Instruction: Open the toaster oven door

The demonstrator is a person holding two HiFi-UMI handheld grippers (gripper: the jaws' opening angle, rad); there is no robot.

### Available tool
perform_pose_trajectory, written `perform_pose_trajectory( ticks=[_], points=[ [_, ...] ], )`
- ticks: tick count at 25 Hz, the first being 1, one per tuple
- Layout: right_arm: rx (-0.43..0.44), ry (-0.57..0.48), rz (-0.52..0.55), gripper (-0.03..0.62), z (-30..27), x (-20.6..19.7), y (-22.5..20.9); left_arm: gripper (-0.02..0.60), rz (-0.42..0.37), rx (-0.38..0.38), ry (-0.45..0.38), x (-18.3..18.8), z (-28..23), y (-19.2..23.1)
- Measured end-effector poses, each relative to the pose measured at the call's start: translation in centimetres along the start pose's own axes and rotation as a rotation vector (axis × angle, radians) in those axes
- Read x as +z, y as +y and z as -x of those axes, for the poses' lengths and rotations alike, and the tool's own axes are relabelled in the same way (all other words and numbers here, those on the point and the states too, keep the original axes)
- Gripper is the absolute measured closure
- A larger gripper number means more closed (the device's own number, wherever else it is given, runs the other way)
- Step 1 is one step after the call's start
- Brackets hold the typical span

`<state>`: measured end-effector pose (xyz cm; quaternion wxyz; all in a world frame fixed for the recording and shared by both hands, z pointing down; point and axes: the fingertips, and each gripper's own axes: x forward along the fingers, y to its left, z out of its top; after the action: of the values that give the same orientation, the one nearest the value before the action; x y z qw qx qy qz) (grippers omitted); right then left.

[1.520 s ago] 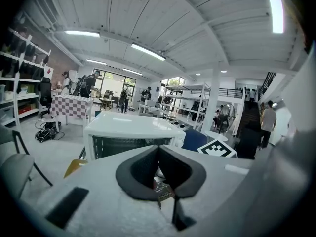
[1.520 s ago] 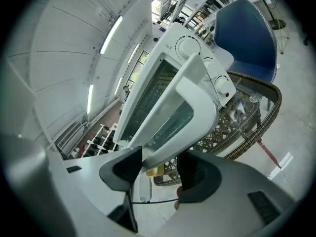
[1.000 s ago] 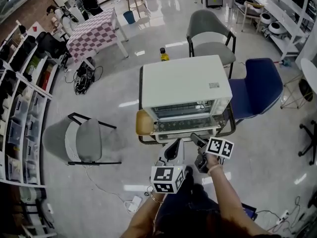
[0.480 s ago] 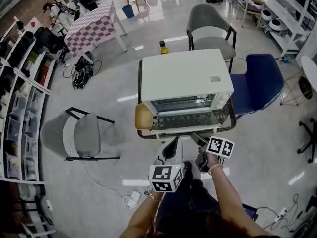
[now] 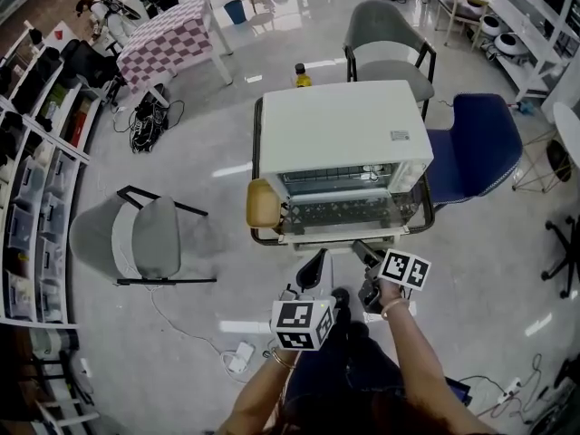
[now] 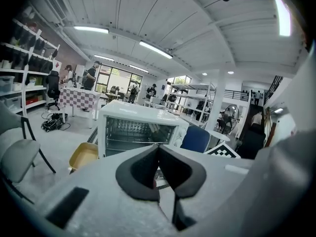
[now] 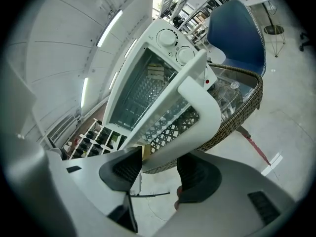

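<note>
White toaster oven (image 5: pixel 340 125) sits upright on a wicker-rimmed table (image 5: pixel 256 170), glass door (image 5: pixel 349 213) swung down open

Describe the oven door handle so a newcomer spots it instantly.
Find the white toaster oven on the wicker-rimmed table. Its mesh-patterned door tilts outward; the handle is the white bar along the door's free edge, clamped by the right tool.

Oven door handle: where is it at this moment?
In the right gripper view, the white door handle sits between the jaws of the right gripper, on the outer edge of the partly opened toaster oven door.
</note>
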<state>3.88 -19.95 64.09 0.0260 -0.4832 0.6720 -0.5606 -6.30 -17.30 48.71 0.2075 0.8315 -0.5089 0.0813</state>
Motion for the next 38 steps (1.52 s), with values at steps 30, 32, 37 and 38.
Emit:
perform_pose_trajectory(
  ticks=[30, 32, 37, 38],
  points=[
    [-0.077, 0.026, 0.0, 0.378, -1.1, -4.2, -5.0, 0.568, 0.019, 0.022, 0.029, -6.1, 0.4, 2.0],
    [-0.077, 0.027, 0.002, 0.378, -1.3, -4.4, -5.4, 0.568, 0.02, 0.024, 0.023, -6.2, 0.3, 2.2],
    [-0.075, 0.018, 0.01, 0.378, -1.4, -4.8, -5.8, 0.568, 0.023, 0.029, 0.016, -7.0, 0.3, 2.3],
    [-0.074, 0.016, 0.013, 0.376, -1.4, -4.9, -5.8, 0.568, 0.02, 0.028, 0.015, -7.1, 0.4, 2.3]
  ],
)
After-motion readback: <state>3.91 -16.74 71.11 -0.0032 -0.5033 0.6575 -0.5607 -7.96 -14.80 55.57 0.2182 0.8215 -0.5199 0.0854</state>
